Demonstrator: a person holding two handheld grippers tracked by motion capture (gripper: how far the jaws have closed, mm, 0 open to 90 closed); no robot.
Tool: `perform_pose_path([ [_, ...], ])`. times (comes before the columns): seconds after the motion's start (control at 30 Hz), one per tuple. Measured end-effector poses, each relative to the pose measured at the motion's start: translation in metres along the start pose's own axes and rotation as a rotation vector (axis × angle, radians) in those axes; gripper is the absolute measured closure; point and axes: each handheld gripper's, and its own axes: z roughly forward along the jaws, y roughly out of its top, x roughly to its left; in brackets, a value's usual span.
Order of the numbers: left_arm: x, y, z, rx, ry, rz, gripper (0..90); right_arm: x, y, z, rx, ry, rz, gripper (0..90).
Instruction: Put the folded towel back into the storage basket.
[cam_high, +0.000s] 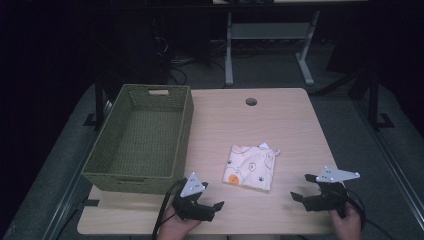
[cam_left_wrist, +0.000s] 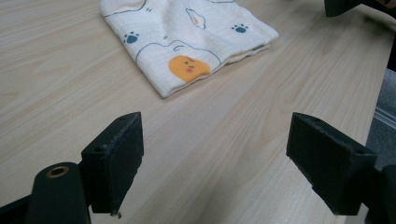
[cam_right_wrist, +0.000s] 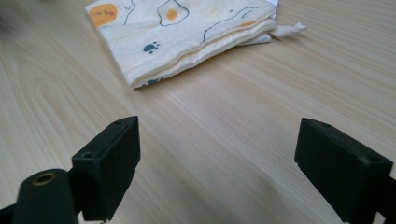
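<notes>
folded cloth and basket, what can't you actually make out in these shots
- Folded cloth: its underside and inner layers are hidden by its own folds; the far edge is cut off by the top of the left gripper view.
- Green woven basket: the near inside wall is hidden by its rim in the high view.
- Cloth print: too small to read in the high view.
- Left gripper and right gripper: both open, hands cut off by the bottom edge.

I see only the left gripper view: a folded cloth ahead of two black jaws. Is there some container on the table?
Observer: Yes, a green woven basket stands left of the folded cloth.
Operator: Is something inside it?
Observer: No, its bottom is bare.
Operator: And the right claw, is it holding something?
Observer: No, the right claw is open, apart from the cloth, near the table's front right.
</notes>
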Motion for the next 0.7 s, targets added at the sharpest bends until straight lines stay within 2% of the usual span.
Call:
perform_pose_path([
  [0.27, -0.005, 0.008, 0.005, -0.005, -0.015, 0.014, 19.4, 0.0, 0.0, 0.0, -0.003, 0.001, -0.001, 13.7],
  [0.33, -0.006, 0.011, 0.006, 0.015, -0.011, 0.014, 19.8, 0.0, 0.0, 0.0, -0.002, 0.001, -0.001, 13.8],
  [0.37, -0.006, 0.015, 0.006, 0.025, -0.005, 0.03, 19.8, 0.001, 0.0, 0.0, -0.004, 0.0, 0.0, 13.8],
  [0.43, -0.007, 0.017, 0.006, 0.024, -0.005, 0.029, 20.3, 0.0, 0.0, 0.0, -0.005, 0.0, 0.0, 13.8],
  [0.57, -0.008, 0.023, 0.007, 0.037, 0.001, 0.05, 20.3, -0.002, -0.001, 0.003, 0.0, -0.005, 0.016, 13.8],
  [0.6, -0.007, 0.027, 0.009, 0.049, 0.002, 0.067, 20.3, -0.002, -0.001, 0.003, 0.0, -0.004, 0.012, 13.8],
  [0.7, -0.006, 0.033, 0.012, 0.048, -0.003, 0.075, 20.3, -0.002, -0.001, 0.002, -0.009, -0.002, 0.01, 13.8],
])
